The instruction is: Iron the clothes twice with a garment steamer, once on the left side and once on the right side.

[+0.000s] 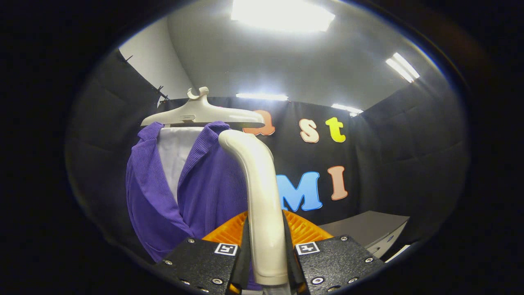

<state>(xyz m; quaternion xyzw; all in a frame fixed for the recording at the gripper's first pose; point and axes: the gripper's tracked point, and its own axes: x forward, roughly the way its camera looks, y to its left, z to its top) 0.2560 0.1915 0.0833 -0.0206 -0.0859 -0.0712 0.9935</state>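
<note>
Gripper view shows the tongs (266, 262) clamped on the cream handle of the garment steamer (258, 196), both fingers (245, 254) pressing its sides, so the tool stands upright between them with its curved top bending toward the clothes. Just beyond the fingers sits an orange ribbed part (305, 229), probably the steamer's body. Farther on hangs the purple garment (204, 192) with a white lining, on a cream hanger (200, 114); the steamer's head overlaps its right-hand panel, though contact cannot be judged. To do a pass well, keep the grip firm, hold the head lightly against the cloth, and draw it slowly along 1 side, then repeat on the other. A grey desk (368, 229) lies off beside.
</note>
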